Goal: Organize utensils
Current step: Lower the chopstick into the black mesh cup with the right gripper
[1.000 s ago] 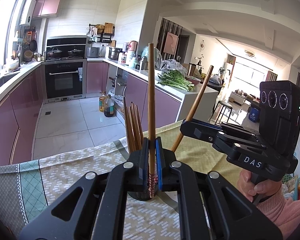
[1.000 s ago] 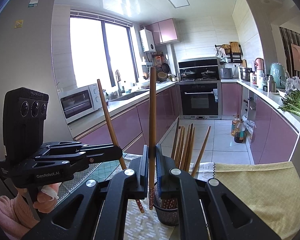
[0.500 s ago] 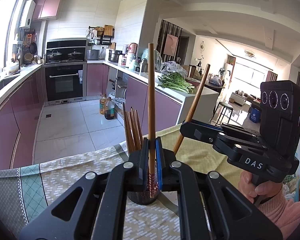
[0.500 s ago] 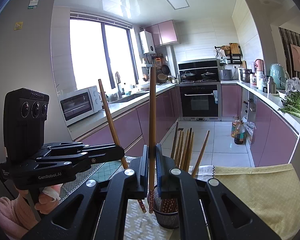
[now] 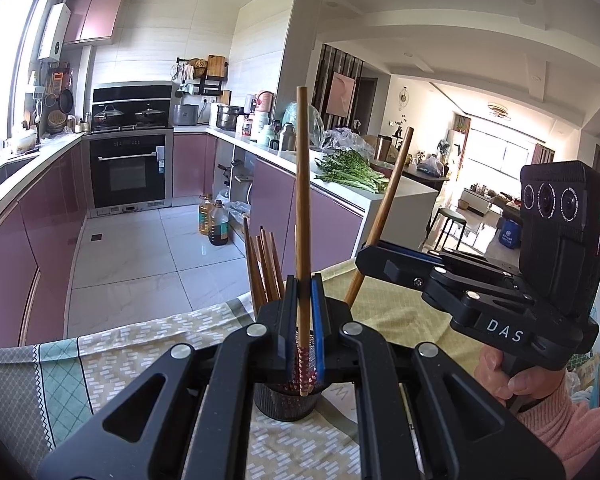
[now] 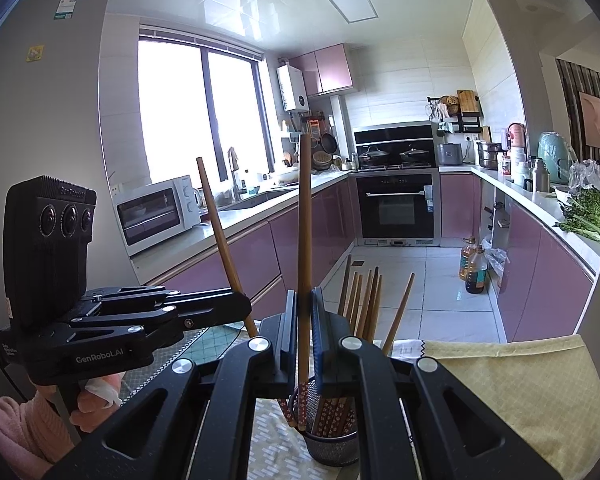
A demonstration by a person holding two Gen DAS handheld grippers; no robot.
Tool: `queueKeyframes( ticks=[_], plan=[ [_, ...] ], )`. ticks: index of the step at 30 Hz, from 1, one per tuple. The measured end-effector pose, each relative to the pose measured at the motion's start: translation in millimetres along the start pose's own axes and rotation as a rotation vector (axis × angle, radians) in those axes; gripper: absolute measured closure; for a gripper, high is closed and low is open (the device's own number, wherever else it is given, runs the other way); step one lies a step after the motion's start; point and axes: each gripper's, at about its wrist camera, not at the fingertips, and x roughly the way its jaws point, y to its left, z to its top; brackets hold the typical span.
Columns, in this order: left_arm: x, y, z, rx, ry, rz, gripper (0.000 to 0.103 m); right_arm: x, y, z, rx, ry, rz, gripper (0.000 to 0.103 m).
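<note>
We clamp one chopstick (image 5: 302, 216) upright in our left gripper (image 5: 302, 322) and another chopstick (image 6: 305, 240) in our right gripper (image 6: 303, 324). Both hang just above the mesh holder (image 6: 332, 446) of chopsticks on the tablecloth (image 5: 100, 360).

A dark mesh utensil holder (image 6: 332, 446) stands upright on the patterned cloth and holds a bunch of brown wooden chopsticks (image 6: 362, 300) with red flowered lower ends, leaning slightly apart. Directly above the holder, one chopstick (image 5: 302, 216) stands near vertical, its patterned tip at the holder's rim. Beside it, a second chopstick (image 5: 384, 216) tilts outward, its lower end above the holder.
</note>
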Motion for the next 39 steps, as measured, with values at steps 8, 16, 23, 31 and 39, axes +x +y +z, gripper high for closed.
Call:
queueKeyframes(
  ticks=[8,16,23,31,39],
  plan=[
    [-1,-1,-3,0.004,0.0,0.007,0.096,3,-1,2,0.003,0.004,-0.009,0.097],
    [0,-4,-6,0.006,0.003,0.013,0.095,7,0,4,0.003,0.009,-0.018,0.097],
    [2,-2,-4,0.003,0.012,0.015,0.095,10,-1,3,0.006,0.014,-0.024,0.097],
    [3,-2,0,0.002,0.018,0.017,0.095,15,-4,3,0.013,0.025,-0.027,0.097],
    [5,-3,2,-0.001,0.025,0.018,0.095,19,-7,3,0.019,0.03,-0.03,0.097]
  ],
)
